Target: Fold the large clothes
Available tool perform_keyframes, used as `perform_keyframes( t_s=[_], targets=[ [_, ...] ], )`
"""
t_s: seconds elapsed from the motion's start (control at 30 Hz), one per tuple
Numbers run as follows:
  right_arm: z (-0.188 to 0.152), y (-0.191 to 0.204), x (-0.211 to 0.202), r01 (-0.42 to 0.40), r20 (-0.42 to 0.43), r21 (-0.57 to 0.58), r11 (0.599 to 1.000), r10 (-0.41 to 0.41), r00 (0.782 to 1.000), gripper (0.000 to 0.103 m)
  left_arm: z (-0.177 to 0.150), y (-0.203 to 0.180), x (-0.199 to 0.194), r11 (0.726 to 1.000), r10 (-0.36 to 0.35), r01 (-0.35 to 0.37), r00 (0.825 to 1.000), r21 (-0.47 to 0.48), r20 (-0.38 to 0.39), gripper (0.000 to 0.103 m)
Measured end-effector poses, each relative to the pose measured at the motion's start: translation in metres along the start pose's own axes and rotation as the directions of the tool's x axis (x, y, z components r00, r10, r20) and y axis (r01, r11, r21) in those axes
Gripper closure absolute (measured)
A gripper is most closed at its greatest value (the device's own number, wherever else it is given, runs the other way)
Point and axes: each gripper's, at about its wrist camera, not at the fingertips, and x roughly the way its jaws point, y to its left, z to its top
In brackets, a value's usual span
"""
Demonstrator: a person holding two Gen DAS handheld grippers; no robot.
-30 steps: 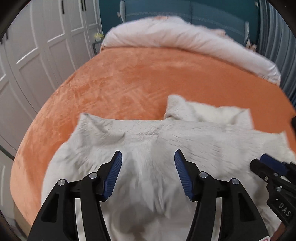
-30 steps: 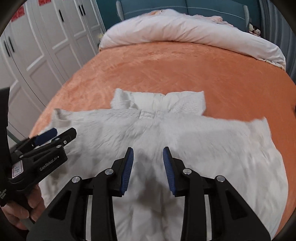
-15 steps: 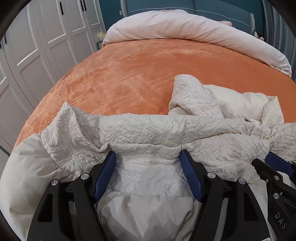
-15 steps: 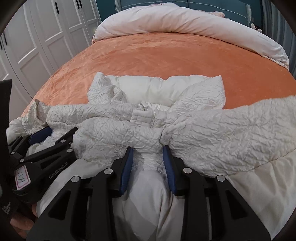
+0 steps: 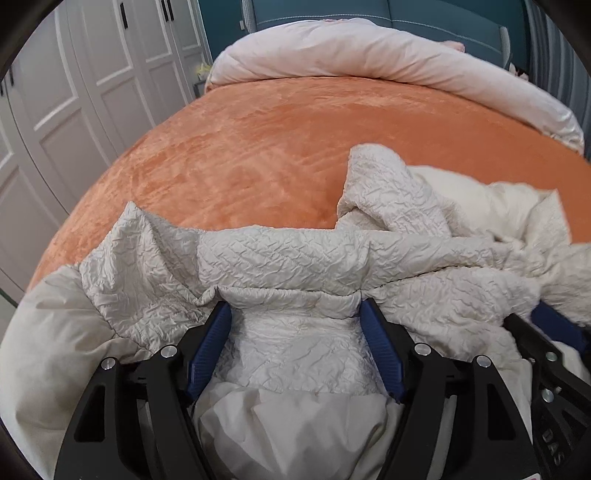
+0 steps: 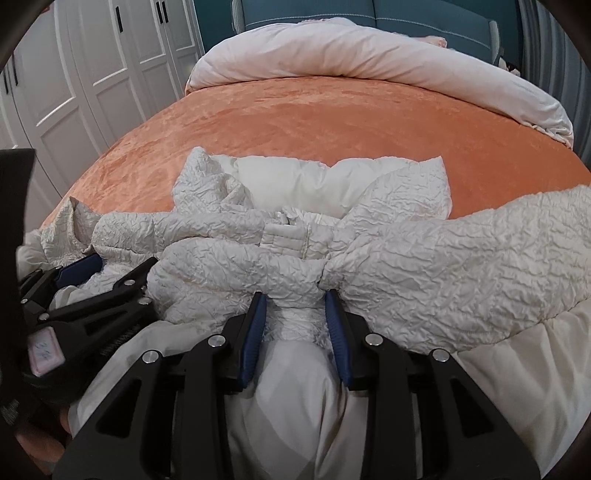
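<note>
Both your tools pinch the padded jacket's hem, left tool wider, right tool narrower; collar lies at twelve o'clock.

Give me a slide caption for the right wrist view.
Right gripper pinches a bunched cream jacket on the orange bedspread.

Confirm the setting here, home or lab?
Most likely a home bedroom. A bed under an orange plush blanket, a rolled pale duvet against a teal headboard, and white panelled wardrobe doors alongside. The white puffy jacket lies on the bed.
</note>
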Motion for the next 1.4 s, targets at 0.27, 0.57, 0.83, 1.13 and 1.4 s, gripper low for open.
perform_keyframes(
  t_s=[0.27,0.57,0.83,1.13,1.4],
  targets=[
    [0.001,-0.001,-0.091,-0.094,-0.049,0.048,0.994,0.097,0.994,0.070,-0.012,0.129,-0.110,0.965,-0.139,0.152,0.988,-0.214,0.073,0.017],
    [-0.029,0.025,-0.050,-0.052,-0.186,-0.004,0.999,0.050,0.981,0.069,-0.090,0.191,-0.049,0.863,-0.283,0.206,0.954,-0.462,-0.103,0.009],
    [-0.032,0.031,-0.037,-0.029,-0.189,-0.038,0.999,0.021,0.982,0.069,-0.081,0.170,-0.050,0.872,-0.304,0.234,0.947,-0.430,-0.102,0.046],
    [-0.036,0.020,-0.039,-0.069,-0.188,0.012,0.998,0.070,0.980,0.069,-0.025,0.122,-0.169,0.883,-0.381,0.392,0.920,-0.257,0.093,0.093],
    [-0.039,0.005,-0.041,-0.134,-0.179,0.096,0.986,0.149,0.972,0.069,-0.003,-0.027,-0.231,0.909,-0.416,0.409,0.905,0.083,0.091,0.093]
  ],
)
